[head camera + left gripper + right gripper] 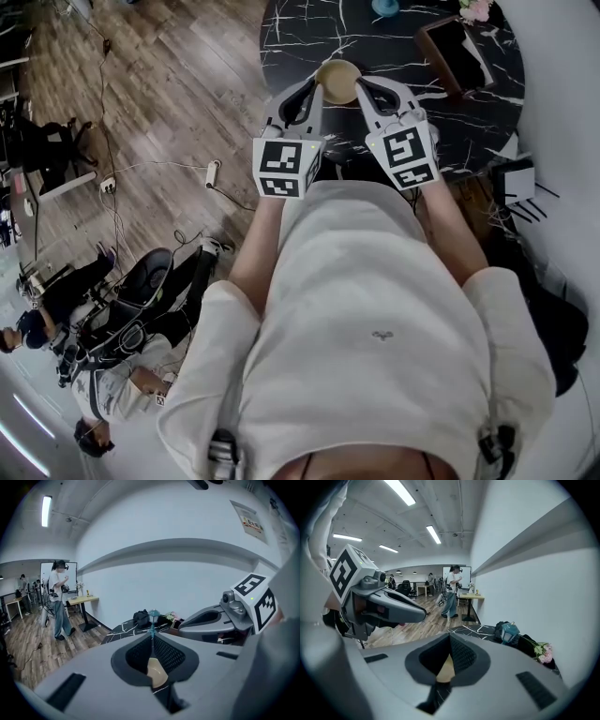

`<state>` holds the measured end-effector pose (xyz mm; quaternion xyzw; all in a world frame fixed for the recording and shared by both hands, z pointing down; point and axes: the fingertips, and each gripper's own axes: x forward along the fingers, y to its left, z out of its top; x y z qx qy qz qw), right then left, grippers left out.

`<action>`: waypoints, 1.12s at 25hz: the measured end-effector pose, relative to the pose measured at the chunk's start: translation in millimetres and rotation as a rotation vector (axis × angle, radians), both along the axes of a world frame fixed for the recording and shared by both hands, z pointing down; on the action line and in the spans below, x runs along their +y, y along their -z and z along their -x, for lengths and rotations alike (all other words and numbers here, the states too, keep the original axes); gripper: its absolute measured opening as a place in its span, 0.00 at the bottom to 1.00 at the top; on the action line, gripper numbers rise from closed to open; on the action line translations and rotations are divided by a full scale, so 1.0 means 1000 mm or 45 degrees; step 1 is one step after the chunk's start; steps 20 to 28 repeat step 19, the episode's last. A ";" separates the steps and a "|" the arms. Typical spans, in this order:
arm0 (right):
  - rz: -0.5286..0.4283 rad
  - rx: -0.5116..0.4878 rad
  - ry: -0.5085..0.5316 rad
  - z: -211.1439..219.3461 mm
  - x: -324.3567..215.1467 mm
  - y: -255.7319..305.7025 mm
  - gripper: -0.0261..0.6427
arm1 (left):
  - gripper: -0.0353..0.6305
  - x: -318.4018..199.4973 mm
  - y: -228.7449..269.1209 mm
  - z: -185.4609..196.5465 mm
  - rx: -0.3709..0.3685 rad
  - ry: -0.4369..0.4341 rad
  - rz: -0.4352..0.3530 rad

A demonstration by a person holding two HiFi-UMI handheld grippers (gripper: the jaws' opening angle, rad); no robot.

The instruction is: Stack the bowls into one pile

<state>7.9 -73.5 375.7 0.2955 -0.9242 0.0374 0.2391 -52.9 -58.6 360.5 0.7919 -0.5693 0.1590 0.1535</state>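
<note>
Left gripper and right gripper were both closed and empty, flanking tan bowl on table. Risk: 1 tip could clip rim, skidding it.

In the head view, the tips of the left gripper and the right gripper overlap opposite sides of the round tan bowl. Whether they touch it, and whether it is one bowl or several nested, cannot be told. Each gripper view shows it only as a tan sliver below the closed jaws. The top edge cuts off the round black white-veined table, a teal object and pink flowers. The person's white-shirted torso hides the table's near side.
</note>
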 end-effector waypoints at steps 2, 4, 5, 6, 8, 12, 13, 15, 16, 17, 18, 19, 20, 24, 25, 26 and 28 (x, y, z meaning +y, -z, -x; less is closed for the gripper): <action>0.012 -0.010 -0.006 -0.001 0.001 0.000 0.04 | 0.08 0.000 0.000 0.000 -0.003 0.000 -0.001; 0.021 -0.014 -0.011 -0.002 0.001 -0.001 0.04 | 0.07 0.000 -0.001 -0.001 -0.006 -0.003 -0.001; 0.025 -0.016 -0.012 -0.002 0.001 -0.002 0.04 | 0.07 0.000 0.000 -0.001 -0.008 -0.005 -0.001; 0.029 -0.020 -0.011 -0.002 0.002 -0.002 0.04 | 0.06 0.001 0.000 -0.002 -0.012 -0.007 -0.001; 0.037 -0.027 -0.011 -0.002 0.002 -0.003 0.04 | 0.06 0.001 -0.001 -0.002 -0.021 -0.007 -0.003; 0.048 -0.029 -0.016 -0.003 0.002 -0.006 0.04 | 0.06 0.001 -0.001 -0.001 -0.035 -0.002 -0.002; 0.051 -0.027 -0.015 -0.003 0.003 -0.006 0.04 | 0.06 0.001 -0.001 -0.001 -0.036 -0.003 -0.001; 0.054 -0.025 -0.013 -0.003 0.003 -0.007 0.04 | 0.06 0.001 -0.001 -0.001 -0.036 -0.005 -0.001; 0.056 -0.025 -0.013 -0.003 0.003 -0.007 0.04 | 0.06 0.001 -0.001 -0.001 -0.036 -0.006 -0.001; 0.057 -0.026 -0.014 -0.003 0.003 -0.007 0.04 | 0.06 0.001 -0.001 -0.001 -0.036 -0.007 -0.003; 0.058 -0.027 -0.015 -0.003 0.003 -0.007 0.04 | 0.06 0.000 -0.001 -0.001 -0.037 -0.007 -0.004; 0.059 -0.028 -0.016 -0.004 0.002 -0.007 0.04 | 0.06 0.000 -0.001 -0.001 -0.038 -0.008 -0.006; 0.059 -0.028 -0.016 -0.004 0.002 -0.007 0.04 | 0.06 0.000 -0.001 -0.001 -0.038 -0.008 -0.006; 0.059 -0.028 -0.016 -0.004 0.002 -0.007 0.04 | 0.06 0.000 -0.001 -0.001 -0.038 -0.008 -0.006; 0.059 -0.028 -0.016 -0.004 0.002 -0.007 0.04 | 0.06 0.000 -0.001 -0.001 -0.038 -0.008 -0.006; 0.059 -0.028 -0.016 -0.004 0.002 -0.007 0.04 | 0.06 0.000 -0.001 -0.001 -0.038 -0.008 -0.006; 0.059 -0.028 -0.016 -0.004 0.002 -0.007 0.04 | 0.06 0.000 -0.001 -0.001 -0.038 -0.008 -0.006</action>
